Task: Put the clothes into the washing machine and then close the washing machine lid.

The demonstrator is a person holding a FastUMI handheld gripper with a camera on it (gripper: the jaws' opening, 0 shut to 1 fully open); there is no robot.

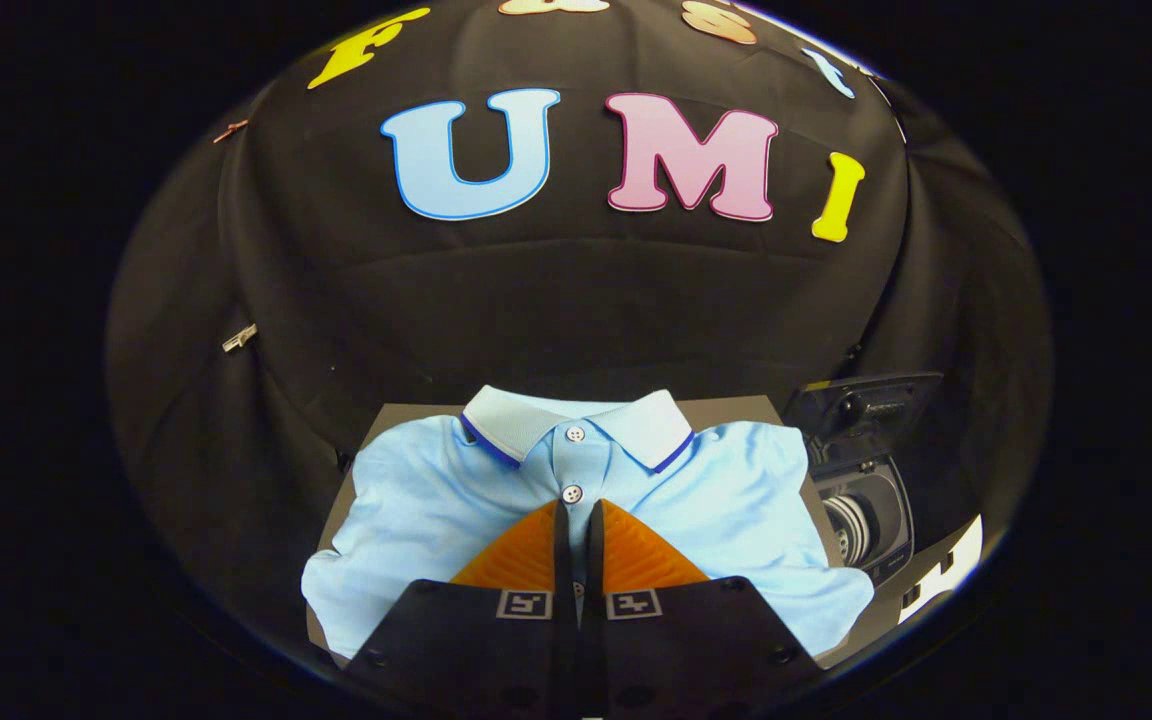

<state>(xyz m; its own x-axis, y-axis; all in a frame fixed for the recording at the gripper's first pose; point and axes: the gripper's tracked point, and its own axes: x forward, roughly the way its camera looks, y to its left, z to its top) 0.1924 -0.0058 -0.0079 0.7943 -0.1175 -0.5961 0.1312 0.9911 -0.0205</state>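
Black cloth walls back the counter [736,406], where a light blue polo shirt [416,500] lies spread flat. My tongs [576,512] hover nearly closed over its button placket, gripping nothing. Right of the shirt stands the washing machine [871,480], lid up.
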